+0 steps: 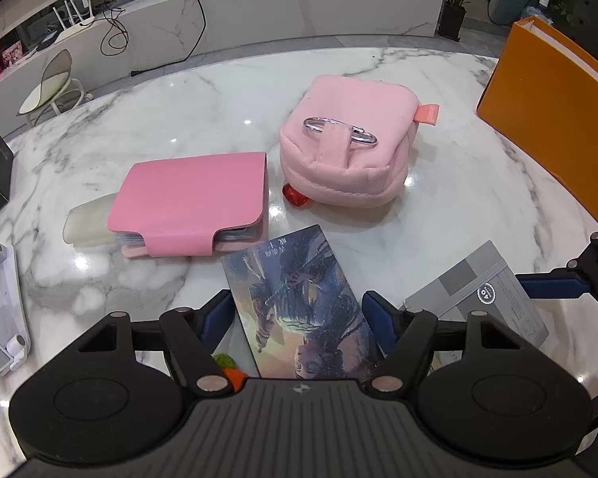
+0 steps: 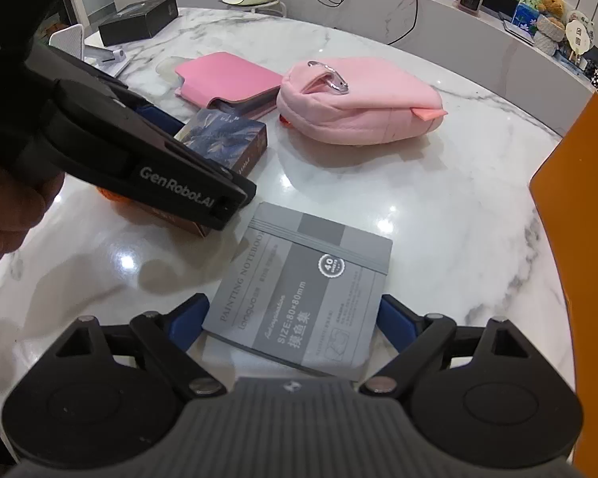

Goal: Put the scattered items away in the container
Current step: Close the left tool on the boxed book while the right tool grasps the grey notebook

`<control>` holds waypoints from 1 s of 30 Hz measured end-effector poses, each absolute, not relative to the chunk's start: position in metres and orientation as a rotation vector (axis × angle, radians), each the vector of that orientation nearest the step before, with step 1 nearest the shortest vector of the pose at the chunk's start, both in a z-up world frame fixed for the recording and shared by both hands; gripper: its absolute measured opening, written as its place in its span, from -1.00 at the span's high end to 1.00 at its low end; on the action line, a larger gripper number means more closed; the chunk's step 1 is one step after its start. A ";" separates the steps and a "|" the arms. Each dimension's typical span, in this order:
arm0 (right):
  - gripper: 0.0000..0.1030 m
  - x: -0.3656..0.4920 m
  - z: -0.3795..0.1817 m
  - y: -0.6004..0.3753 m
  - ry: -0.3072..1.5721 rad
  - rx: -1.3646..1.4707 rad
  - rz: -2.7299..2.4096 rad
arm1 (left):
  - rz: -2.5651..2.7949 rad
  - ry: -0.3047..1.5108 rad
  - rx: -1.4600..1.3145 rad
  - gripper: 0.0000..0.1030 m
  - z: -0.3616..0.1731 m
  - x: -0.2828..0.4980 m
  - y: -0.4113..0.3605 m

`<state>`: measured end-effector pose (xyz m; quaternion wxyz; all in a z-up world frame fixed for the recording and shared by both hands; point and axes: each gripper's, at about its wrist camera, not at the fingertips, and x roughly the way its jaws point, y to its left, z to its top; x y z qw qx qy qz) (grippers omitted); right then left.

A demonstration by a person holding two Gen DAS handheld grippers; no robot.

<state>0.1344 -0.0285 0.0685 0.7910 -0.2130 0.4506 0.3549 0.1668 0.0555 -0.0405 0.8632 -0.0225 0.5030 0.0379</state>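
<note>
Card box: the illustrated card box (image 1: 299, 302), low centre of the left view, sits between the left hand-held gripper (image 1: 299, 318)'s spread fingers; contact unclear.
Notebook: the grey notebook (image 2: 299, 290) lies flat between the right hand-held gripper (image 2: 291, 318)'s spread fingers, low centre.
Container: probably the orange box (image 1: 546, 119), right edge.
Risk: the thin notebook may slip on the glossy desk (image 2: 438, 207); the grippers, close together, may collide.
Writing: "PAINTING NOTEBOOK", "SIZE:80×80mm", "40"; "GenRobot.AI" on the gripper.

A white marble table (image 1: 139, 127) veined in grey carries a pink card wallet (image 1: 191, 203), a paler pink pouch (image 1: 347, 151), a grey-toned notebook (image 2: 299, 290), and, far right, an orange box (image 1: 546, 91).
</note>
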 end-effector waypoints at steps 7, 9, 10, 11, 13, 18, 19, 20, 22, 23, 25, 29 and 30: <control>-0.76 0.135 0.070 -0.029 0.974 -0.465 0.789 | 0.088 1.039 -0.088 -0.43 -0.035 0.163 0.067; -0.76 0.135 0.071 -0.029 0.972 -0.463 0.791 | 0.085 1.034 -0.099 -0.42 -0.033 0.161 0.069; -0.76 0.135 0.072 -0.029 0.972 -0.459 0.792 | 0.081 1.034 -0.102 -0.42 -0.033 0.161 0.070; -0.76 0.136 0.073 -0.030 0.972 -0.455 0.795 | 0.075 1.034 -0.105 -0.42 -0.032 0.161 0.070; -0.76 0.138 0.075 -0.030 0.971 -0.451 0.795 | 0.065 1.033 -0.106 -0.41 -0.030 0.161 0.070; -0.75 0.145 0.083 -0.034 0.954 -0.437 0.790 | 0.068 1.009 -0.107 -0.40 -0.022 0.159 0.071; -0.75 0.147 0.086 -0.034 0.950 -0.433 0.789 | 0.073 1.004 -0.112 -0.40 -0.020 0.158 0.073; -0.75 0.149 0.088 -0.036 0.946 -0.427 0.788 | 0.077 0.999 -0.118 -0.40 -0.017 0.157 0.075; -0.74 0.154 0.093 -0.038 0.939 -0.416 0.782 | 0.090 0.984 -0.134 -0.40 -0.012 0.156 0.079; -0.74 0.156 0.095 -0.040 0.934 -0.410 0.779 | 0.097 0.975 -0.144 -0.40 -0.009 0.155 0.081; -0.74 0.159 0.099 -0.043 0.927 -0.400 0.773 | 0.109 0.957 -0.166 -0.40 -0.004 0.153 0.085; -0.73 0.162 0.106 -0.046 0.914 -0.390 0.772 | 0.125 0.946 -0.209 -0.39 0.001 0.149 0.091; -0.73 0.162 0.107 -0.047 0.914 -0.389 0.774 | 0.129 0.943 -0.212 -0.39 0.002 0.149 0.091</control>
